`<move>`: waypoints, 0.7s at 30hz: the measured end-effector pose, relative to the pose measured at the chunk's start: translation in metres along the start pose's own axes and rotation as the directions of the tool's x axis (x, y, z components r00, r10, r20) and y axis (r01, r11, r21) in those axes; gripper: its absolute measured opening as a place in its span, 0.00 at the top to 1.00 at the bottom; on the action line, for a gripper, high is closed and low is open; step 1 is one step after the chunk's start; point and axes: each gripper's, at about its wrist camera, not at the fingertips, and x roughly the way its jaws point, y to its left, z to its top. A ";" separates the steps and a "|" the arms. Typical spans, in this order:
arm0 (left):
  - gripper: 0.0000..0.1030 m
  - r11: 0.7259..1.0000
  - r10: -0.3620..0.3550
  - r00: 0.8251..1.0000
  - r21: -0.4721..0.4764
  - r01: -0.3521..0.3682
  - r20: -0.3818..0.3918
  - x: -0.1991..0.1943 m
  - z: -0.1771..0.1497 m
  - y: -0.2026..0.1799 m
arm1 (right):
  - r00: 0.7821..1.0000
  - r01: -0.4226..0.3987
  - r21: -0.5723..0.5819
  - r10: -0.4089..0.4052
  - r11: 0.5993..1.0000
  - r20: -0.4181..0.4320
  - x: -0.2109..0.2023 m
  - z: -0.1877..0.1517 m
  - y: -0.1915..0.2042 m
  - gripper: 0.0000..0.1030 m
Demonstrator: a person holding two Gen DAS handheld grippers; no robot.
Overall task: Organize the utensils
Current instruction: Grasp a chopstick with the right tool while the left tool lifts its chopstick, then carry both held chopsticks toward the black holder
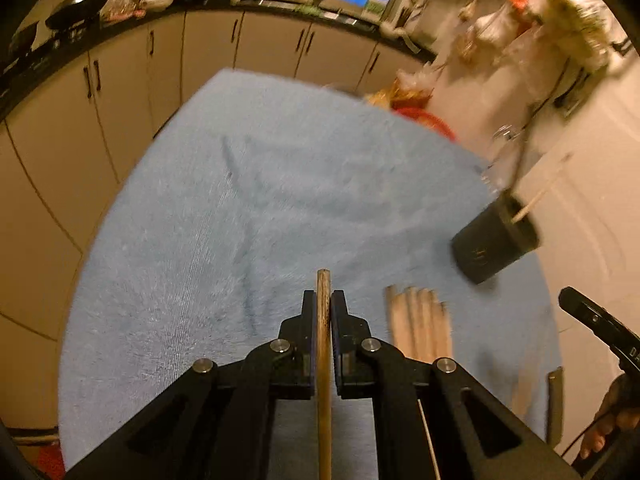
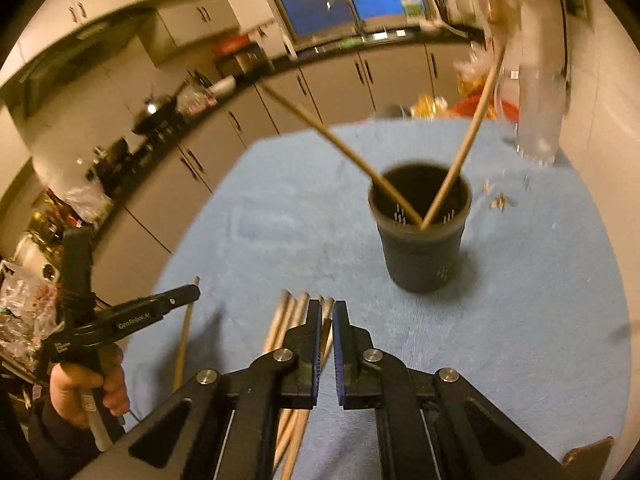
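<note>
Two chopsticks [image 2: 460, 156] already lean in the dark cup [image 2: 420, 236] on the blue cloth [image 2: 540, 300], and a bunch more [image 2: 294, 312] lie just in front of it. I think the step now is carrying sticks to the cup, so each tip must aim into its mouth. Left gripper [image 1: 324, 300] pinches one chopstick [image 1: 323, 380] tight; right gripper [image 2: 326, 312] is squeezed nearly closed, seemingly on another stick.

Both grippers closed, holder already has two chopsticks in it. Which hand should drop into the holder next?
Probably right. The right gripper faces the black holder straight ahead, apparently gripping one chopstick from the pile. The left gripper clamps a chopstick too, but sees the holder far to its right.
</note>
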 end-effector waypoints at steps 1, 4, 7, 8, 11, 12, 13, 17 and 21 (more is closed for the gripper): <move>0.94 1.000 -0.009 1.000 0.005 0.009 0.017 -0.011 0.001 -0.004 | 1.000 -0.006 -0.006 0.007 1.000 0.024 -0.009 0.002 0.003 0.94; 0.94 0.999 -0.035 0.997 0.027 0.033 0.066 -0.038 0.006 -0.016 | 0.997 -0.022 -0.020 0.024 1.000 0.079 -0.037 0.008 0.008 0.94; 0.94 0.998 -0.055 0.994 0.047 0.051 0.099 -0.059 0.014 -0.023 | 0.994 -0.022 -0.041 0.026 0.999 0.105 -0.054 0.013 0.012 0.94; 0.94 0.997 -0.064 0.993 0.051 0.059 0.103 -0.064 0.015 -0.026 | 0.994 -0.016 -0.037 0.020 0.999 0.103 -0.055 0.015 0.014 0.94; 0.94 0.995 -0.084 0.990 0.055 0.078 0.114 -0.069 0.023 -0.036 | 1.000 -0.030 -0.007 0.030 1.000 0.001 -0.042 0.016 0.004 0.90; 0.94 0.995 -0.086 0.990 0.057 0.080 0.116 -0.069 0.022 -0.038 | 0.998 -0.040 0.036 0.042 0.999 -0.054 -0.028 0.012 -0.003 0.90; 0.94 0.995 -0.092 0.989 0.058 0.086 0.112 -0.066 0.023 -0.039 | 0.991 -0.030 0.054 0.037 0.998 -0.129 -0.010 0.007 -0.009 0.78; 0.94 0.994 -0.097 0.990 0.060 0.091 0.103 -0.060 0.019 -0.040 | 0.959 0.023 0.148 0.020 0.989 -0.282 0.047 -0.011 -0.030 0.70; 0.94 0.994 -0.101 0.990 0.058 0.096 0.100 -0.058 0.018 -0.039 | 0.939 0.078 0.161 -0.018 0.984 -0.344 0.084 -0.017 -0.037 0.71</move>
